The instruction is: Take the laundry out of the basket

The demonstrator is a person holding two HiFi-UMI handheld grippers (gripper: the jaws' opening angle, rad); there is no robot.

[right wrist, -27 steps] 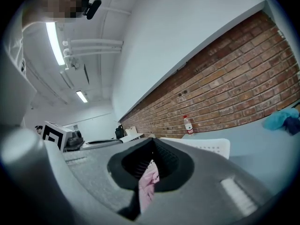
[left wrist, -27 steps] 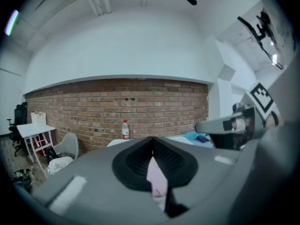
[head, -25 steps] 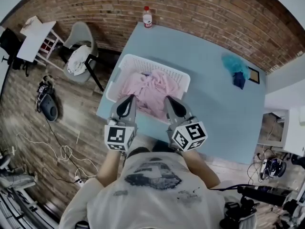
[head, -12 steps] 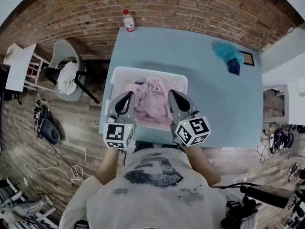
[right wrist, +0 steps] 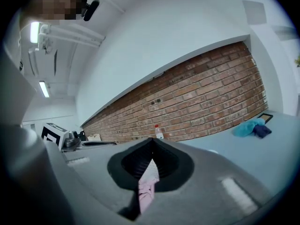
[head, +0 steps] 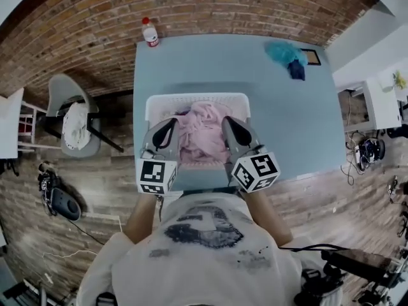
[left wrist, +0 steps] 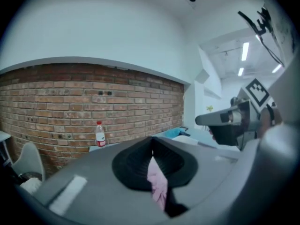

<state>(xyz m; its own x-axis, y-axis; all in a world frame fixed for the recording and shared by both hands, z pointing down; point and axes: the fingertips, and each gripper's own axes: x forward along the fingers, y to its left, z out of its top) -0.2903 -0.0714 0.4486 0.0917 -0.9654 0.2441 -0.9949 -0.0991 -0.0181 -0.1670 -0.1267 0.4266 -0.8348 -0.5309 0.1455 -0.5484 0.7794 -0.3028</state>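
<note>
Head view shows the laundry [head: 203, 131] as a crumpled heap of pale pink cloth filling the basket [head: 191, 99], a white rectangular tub with perforated walls. The left gripper [head: 167, 132] reaches over the basket's near rim at the left side of the heap, and the left gripper view shows its jaws closed on a fold of the pink cloth, a strip of it hanging from between them. The right gripper [head: 233, 132] does the same at the heap's right side, with its jaws likewise pinched on a pink fold. The basket sits on the left half of the blue surface [head: 287, 120], its near rim close to the surface's near edge. A bottle [head: 150, 32] stands at the far left corner, well apart from the basket. To the right of the basket a broad stretch of blue runs to the right edge, and a teal cloth [head: 284, 53] lies near the far right corner.
</note>
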